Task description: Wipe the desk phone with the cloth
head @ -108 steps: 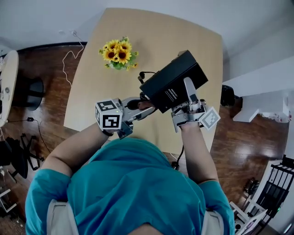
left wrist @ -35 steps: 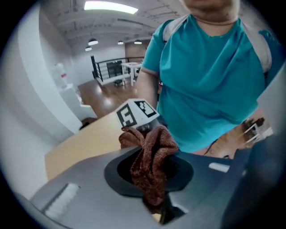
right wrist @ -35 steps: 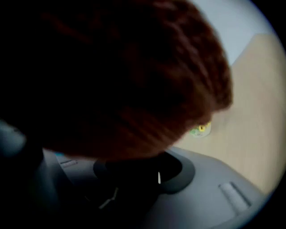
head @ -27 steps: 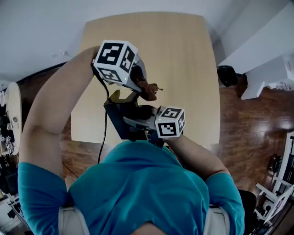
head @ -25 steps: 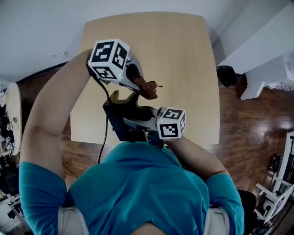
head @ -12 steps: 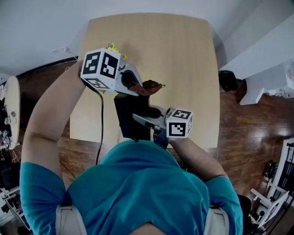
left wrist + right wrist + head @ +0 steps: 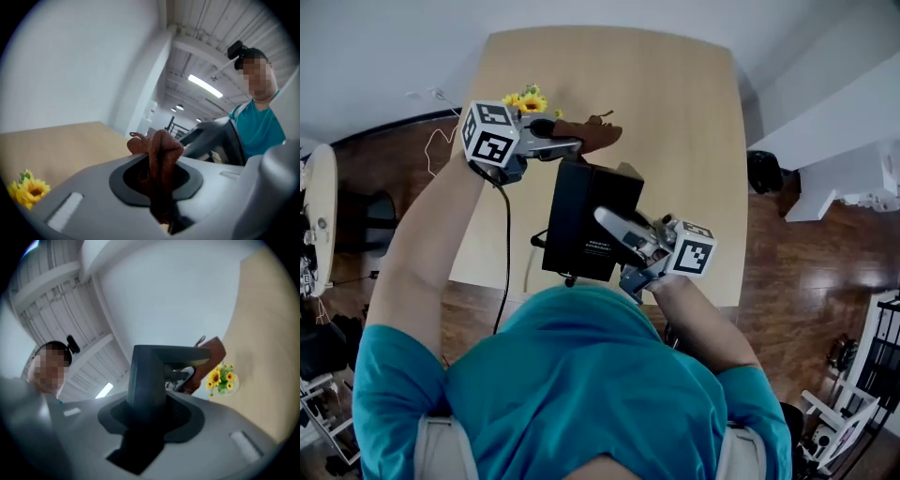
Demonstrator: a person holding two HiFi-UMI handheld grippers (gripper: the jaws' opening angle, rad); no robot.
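Observation:
The black desk phone is held up above the wooden table, its labelled underside turned to the head view. My right gripper is shut on its near right edge, and in the right gripper view the phone stands clamped between the jaws. My left gripper lies level at the phone's far top edge and is shut on the bunched brown cloth. The left gripper view shows the cloth sticking up out of the jaws, with the phone behind it.
A small bunch of sunflowers stands on the table's far left part, also seen as sunflowers past the phone. A black cord hangs from the phone over the table's near edge. Dark wooden floor surrounds the table.
The phone has swung up and to the right, so its underside now faces the head view. The left gripper with the cloth has moved away to the phone's far edge and turned level.

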